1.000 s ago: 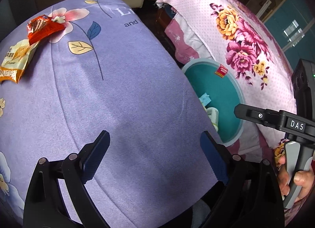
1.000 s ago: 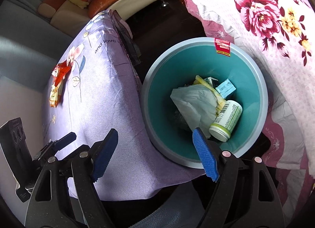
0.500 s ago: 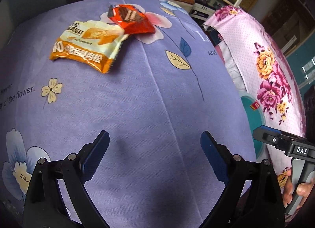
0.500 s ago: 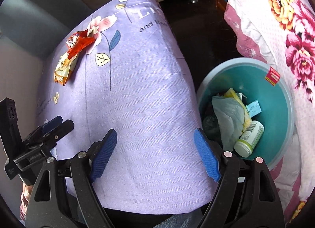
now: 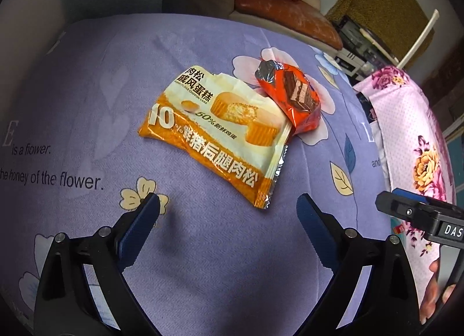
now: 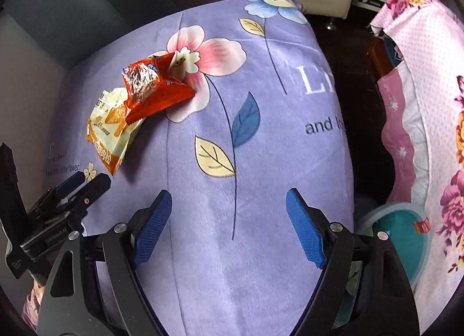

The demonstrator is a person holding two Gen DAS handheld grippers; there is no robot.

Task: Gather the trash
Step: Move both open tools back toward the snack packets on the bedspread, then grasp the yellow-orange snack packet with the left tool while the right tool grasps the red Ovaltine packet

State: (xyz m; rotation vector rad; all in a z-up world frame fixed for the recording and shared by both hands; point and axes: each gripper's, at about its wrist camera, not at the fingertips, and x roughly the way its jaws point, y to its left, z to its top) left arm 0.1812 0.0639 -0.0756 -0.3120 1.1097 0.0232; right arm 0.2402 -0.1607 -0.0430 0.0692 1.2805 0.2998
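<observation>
Nearest in the left wrist view, the left tool (image 5: 227,214) hangs over the purple flowered cloth (image 5: 203,263) that covers the bench, its 2 blue-padded jaws spread wide with only bare cloth between them. Just beyond its tips lies the yellow-and-orange cake wrapper (image 5: 223,133), flat on the cloth, one corner pointing toward the gap between the jaws but not touching either pad. The orange chocolate-wafer wrapper (image 5: 293,95) sits at the far right end of the cake wrapper, overlapping its edge and resting partly on a printed pink flower.

In the right wrist view, the right tool (image 6: 229,225) is likewise spread wide and empty, above a printed stem and leaves, well apart from both wrappers. At the lower right edge of that view, beside the bench, part of the teal trash bin (image 6: 406,220) shows, a red sticker on its inner wall. A bed with a pink flowered cover (image 6: 429,109) stands beyond the bin.

Farthest off, past the bench, is a sofa with a brown cushion (image 5: 284,14).
</observation>
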